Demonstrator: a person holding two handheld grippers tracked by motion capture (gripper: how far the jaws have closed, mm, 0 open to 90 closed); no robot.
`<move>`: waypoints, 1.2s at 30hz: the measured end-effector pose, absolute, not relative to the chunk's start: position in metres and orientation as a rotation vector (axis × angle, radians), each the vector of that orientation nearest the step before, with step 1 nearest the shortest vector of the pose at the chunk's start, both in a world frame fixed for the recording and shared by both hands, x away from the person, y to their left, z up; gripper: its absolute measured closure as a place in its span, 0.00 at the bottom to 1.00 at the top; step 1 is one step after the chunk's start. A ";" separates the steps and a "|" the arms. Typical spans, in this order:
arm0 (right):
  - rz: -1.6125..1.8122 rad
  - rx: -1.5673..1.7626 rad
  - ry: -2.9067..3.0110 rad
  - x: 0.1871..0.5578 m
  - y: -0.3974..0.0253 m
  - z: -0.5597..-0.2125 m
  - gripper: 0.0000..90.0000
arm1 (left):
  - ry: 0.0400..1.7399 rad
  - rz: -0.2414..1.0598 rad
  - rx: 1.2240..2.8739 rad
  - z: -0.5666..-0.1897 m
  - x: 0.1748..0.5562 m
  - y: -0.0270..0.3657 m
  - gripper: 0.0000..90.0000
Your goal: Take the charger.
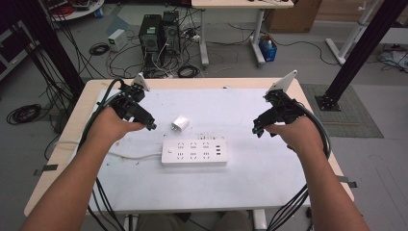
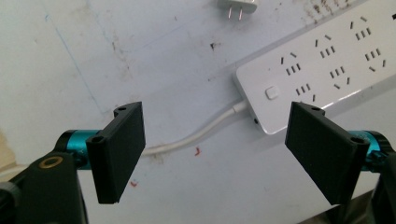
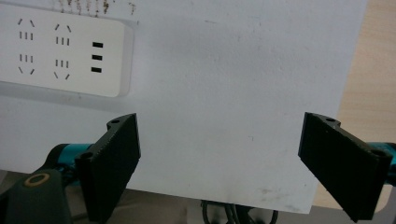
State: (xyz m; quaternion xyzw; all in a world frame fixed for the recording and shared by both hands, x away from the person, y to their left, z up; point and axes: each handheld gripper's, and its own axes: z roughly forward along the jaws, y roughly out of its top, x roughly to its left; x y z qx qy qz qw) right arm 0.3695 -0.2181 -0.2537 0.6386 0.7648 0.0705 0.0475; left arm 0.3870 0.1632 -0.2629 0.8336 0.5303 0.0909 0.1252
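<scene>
Plainly, one power strip (image 1: pixel 194 152), one plug (image 1: pixel 180 124).

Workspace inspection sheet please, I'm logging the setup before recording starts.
Surface: white sheet over a light wooden table, stained and scuffed.
Job's things: white rectangular power strip lying flat; small white plug adapter beyond it, apart from it.
Clutter: nothing seen.
Grippers: left claw open, holding nothing; right claw open, holding nothing; both beside the strip, touching neither thing.
Cables: strip's white cord runs off to the left; black gripper cables trail off the table.
Surroundings: computer towers, tangled floor wiring, black frame posts.
</scene>
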 end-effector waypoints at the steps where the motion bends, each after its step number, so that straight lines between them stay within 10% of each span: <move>1: 0.218 1.951 2.331 0.369 -0.219 -0.254 0.14 | 1.545 0.265 2.429 -0.263 0.387 0.163 0.22; 36: 0.274 1.795 2.395 0.348 -0.207 -0.256 0.14 | 1.332 0.354 2.352 -0.357 0.447 0.113 0.22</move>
